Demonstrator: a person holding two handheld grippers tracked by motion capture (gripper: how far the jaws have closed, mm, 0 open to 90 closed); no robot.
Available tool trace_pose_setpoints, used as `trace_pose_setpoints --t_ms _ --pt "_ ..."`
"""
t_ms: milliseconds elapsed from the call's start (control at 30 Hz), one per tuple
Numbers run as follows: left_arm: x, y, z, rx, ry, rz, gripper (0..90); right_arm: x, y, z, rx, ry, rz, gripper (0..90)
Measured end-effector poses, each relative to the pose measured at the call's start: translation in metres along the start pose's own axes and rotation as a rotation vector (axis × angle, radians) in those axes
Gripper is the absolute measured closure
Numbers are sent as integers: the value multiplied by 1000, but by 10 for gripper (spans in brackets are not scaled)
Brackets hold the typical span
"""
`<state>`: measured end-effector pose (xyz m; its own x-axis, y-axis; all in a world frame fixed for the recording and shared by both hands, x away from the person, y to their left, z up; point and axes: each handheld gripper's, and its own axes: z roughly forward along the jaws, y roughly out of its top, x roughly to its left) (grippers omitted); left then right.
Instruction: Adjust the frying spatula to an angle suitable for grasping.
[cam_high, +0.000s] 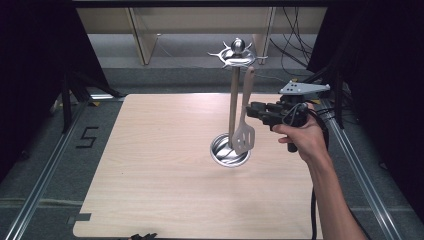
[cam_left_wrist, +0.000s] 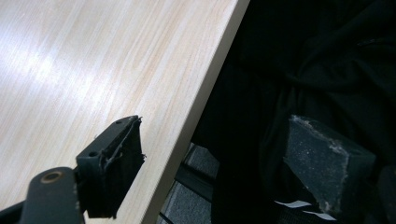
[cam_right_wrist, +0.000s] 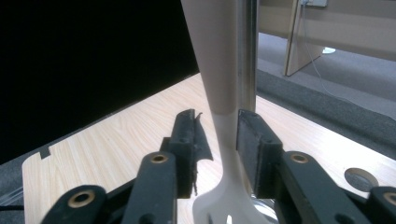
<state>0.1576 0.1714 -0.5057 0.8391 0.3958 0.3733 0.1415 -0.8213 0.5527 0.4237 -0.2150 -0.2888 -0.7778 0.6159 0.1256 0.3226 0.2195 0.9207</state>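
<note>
Nearest to me on the left, the left gripper (cam_left_wrist: 212, 163) idles over the near edge of the wooden table (cam_left_wrist: 93, 60), its jaws spread wide with nothing between them. Moving right across the table, I see in the high view the utensil stand (cam_high: 233, 95), a steel post rising from a round steel base to a hooked crown, and the slotted spatula (cam_high: 244, 122) hanging from one of those hooks just beside the post. Further right, my right gripper (cam_high: 255, 111) reaches in level at the spatula's neck. In the right gripper view the pale neck (cam_right_wrist: 224, 135) sits between the pads (cam_right_wrist: 247, 140); the jaws are parted a little, and I think neither pad presses it, though the right one is so near that I cannot rule out a touch. I judge the spatula light and stiff, with a smooth handle that may slip and a free hang that lets it swing. I would take it at the narrow neck below the handle, squarely across the flat, and lift it clear of the hook.
</note>
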Motion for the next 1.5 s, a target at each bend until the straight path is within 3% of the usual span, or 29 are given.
trace_pose_setpoints --t_ms 67,167,300,367,600,667,700,833,933,967,1067,1133,1233,1267,1300,1367,1500 --pt "0 0 0 -3 5 -1 183 2 -2 -2 0 -11 19 663" --pt "0 0 -2 2 31 9 184 1 -5 -6 -12 -24 -1 644" --pt "1 0 -1 4 13 11 184 4 -7 -10 -4 -27 -7 604" --pt "1 0 -1 1 10 8 184 9 -9 -14 9 -80 -36 577" --pt "0 0 -1 3 27 5 184 15 -17 -20 38 -127 -67 527" --pt "0 0 -1 3 27 7 184 14 -19 -21 30 -124 -73 521" --pt "1 0 -1 3 8 8 184 14 -23 -22 24 -125 -59 508" --pt "1 0 -1 3 12 8 184 13 -27 -24 34 -138 -72 494" --pt "0 0 -1 4 25 5 184 13 -32 -25 31 -123 -49 485" --pt "1 0 -1 5 10 9 184 14 -34 -26 36 -141 -51 480" --pt "1 0 -1 4 10 9 184 16 -36 -26 35 -136 -53 475" --pt "1 0 -1 4 10 9 184 16 -37 -26 35 -144 -79 469" --pt "1 0 -1 5 11 9 184 20 -41 -24 41 -151 -65 461" --pt "1 0 -1 5 11 9 184 19 -42 -23 40 -156 -88 459" --pt "1 0 -1 4 10 9 184 21 -44 -23 47 -155 -67 456" --pt "1 0 -1 3 11 7 184 19 -45 -23 48 -162 -92 452" --pt "0 0 0 -4 9 1 184 21 -52 -21 53 -173 -78 441"
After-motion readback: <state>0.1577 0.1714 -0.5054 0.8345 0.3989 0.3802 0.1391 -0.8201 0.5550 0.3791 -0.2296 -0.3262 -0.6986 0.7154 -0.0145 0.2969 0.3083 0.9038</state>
